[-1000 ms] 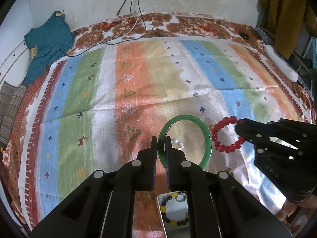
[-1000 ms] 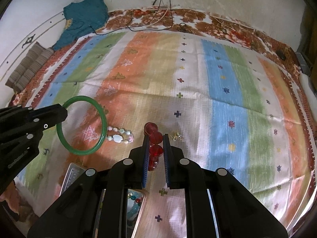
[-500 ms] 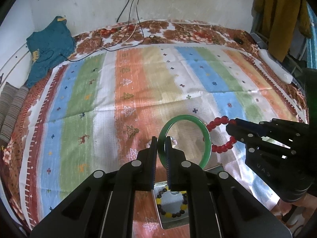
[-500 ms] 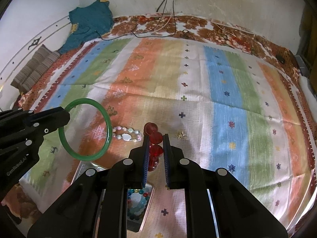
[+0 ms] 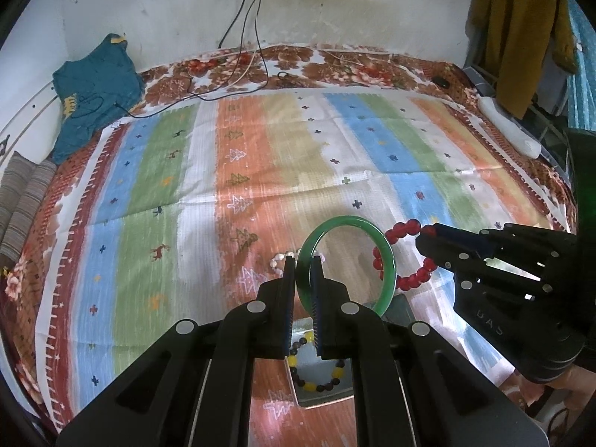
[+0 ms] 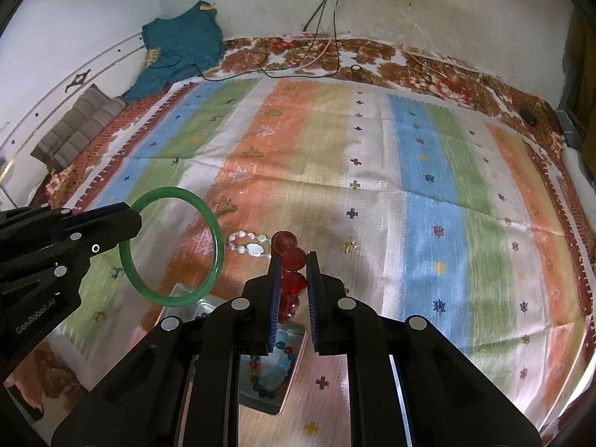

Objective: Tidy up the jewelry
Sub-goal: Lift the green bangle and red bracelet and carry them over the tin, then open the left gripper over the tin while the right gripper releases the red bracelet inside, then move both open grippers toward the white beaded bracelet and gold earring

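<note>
My left gripper [image 5: 302,260] is shut on a green bangle [image 5: 387,260], which stands upright in the air above the striped cloth; the same green bangle [image 6: 218,246] hangs at the left of the right wrist view. My right gripper [image 6: 292,257] is shut on a red bead bracelet [image 6: 293,259], and that red bead bracelet [image 5: 404,228] dangles from the right gripper [image 5: 422,232] just right of the bangle. Below the left gripper lies a metal tray [image 5: 303,396] with a yellow-and-dark bead bracelet [image 5: 337,372]. A second metal tray [image 6: 285,395] holds a multicoloured bead bracelet [image 6: 266,391]. A pearl bracelet [image 6: 247,242] lies on the cloth.
A small gold piece [image 6: 349,246] lies on the striped cloth [image 5: 298,141] to the right of the pearls. A teal garment [image 5: 95,89] and cables [image 5: 242,74] lie at the back, folded striped fabric [image 5: 18,201] at the left edge, and a mustard garment [image 5: 521,29] hangs at the right.
Both grippers, still holding the bangle and the red beads, have drawn back and slightly upward. More of the trays under them has come into view, and the pearl bracelet now shows beyond the left fingers.
</note>
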A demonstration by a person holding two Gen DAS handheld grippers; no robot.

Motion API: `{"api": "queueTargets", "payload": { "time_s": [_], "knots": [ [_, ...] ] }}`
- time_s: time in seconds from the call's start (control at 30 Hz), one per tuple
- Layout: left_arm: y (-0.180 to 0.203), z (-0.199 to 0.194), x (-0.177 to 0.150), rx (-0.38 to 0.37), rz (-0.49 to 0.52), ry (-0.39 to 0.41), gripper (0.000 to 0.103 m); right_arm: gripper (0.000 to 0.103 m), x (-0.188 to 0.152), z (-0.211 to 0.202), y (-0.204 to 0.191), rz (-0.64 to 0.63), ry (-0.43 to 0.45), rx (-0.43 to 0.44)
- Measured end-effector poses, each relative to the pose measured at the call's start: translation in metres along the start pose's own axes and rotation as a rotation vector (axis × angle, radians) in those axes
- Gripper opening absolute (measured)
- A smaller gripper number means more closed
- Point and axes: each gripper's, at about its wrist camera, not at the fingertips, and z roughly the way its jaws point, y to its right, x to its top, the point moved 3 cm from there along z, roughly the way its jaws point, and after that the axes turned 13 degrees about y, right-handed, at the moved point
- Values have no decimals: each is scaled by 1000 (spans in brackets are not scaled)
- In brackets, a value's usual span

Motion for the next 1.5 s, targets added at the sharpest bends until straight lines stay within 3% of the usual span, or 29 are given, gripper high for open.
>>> {"api": "queueTargets", "payload": {
  "time_s": [0.6, 0.87, 0.93, 0.97, 1.0, 1.03, 1.2, 1.5],
  "knots": [
    [1, -32, -21, 6, 6, 20, 8, 14, -20, -33, -8, -1, 22, 25],
    [6, -36, -37, -4, 10, -9, 8, 14, -35, -38, -12, -1, -4, 33],
    [5, -34, -40, -7, -6, -29, 15, 17, -37, -37, -9, 3, -12, 19],
    [4, -32, -41, -4, -10, -40, 26, 24, -37, -37, -8, 3, -13, 8],
    [2, -31, -41, 3, -9, -40, 30, 29, -37, -38, -6, 4, -12, -8],
    [1, -31, -41, 14, -7, -38, 30, 35, -37, -37, -5, 8, -12, -14],
    [-3, -31, -40, 35, -20, -35, 40, 36, -40, -29, 8, 32, -49, -50],
    [-15, -19, -40, 66, -48, -59, 55, 53, -40, -18, 21, 56, -78, -76]
  ]
}}
